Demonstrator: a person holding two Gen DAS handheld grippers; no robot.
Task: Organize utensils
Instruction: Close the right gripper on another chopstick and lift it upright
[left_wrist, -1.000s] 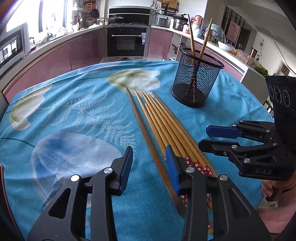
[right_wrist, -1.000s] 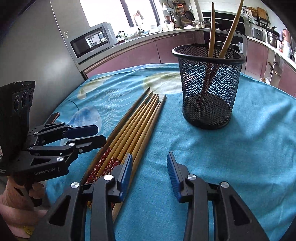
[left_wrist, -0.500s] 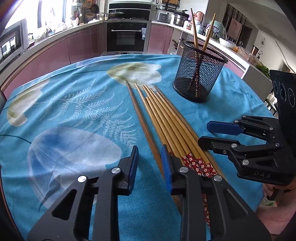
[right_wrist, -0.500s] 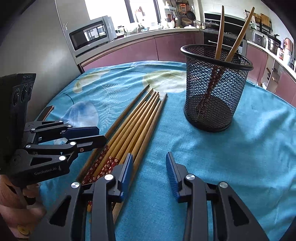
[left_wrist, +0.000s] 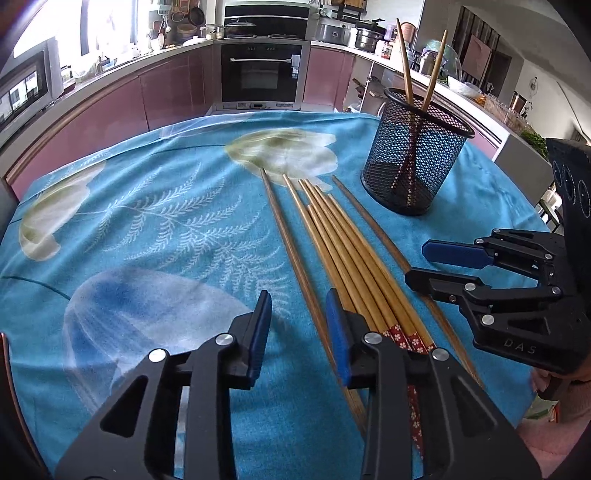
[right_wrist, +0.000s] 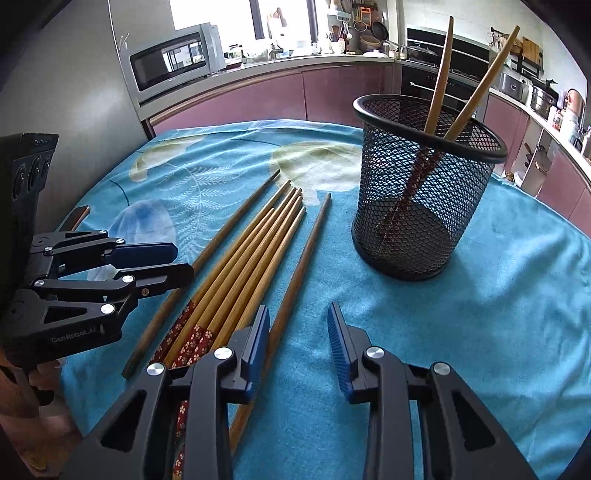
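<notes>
Both grippers hover low over the near worktop (left_wrist: 155, 229), spread: left gripper (left_wrist: 299, 328) astride the leftmost chopstick, right gripper (right_wrist: 297, 341) empty. Eight chopsticks (left_wrist: 343, 251) lie flat; two stand in the mesh holder (left_wrist: 415, 162) far right.

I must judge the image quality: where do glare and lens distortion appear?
Left wrist view: window blown out white at top left, counter edge bowed by fisheye. Right wrist view: bright window behind the microwave, black corners; mesh holder stays sharp.
</notes>
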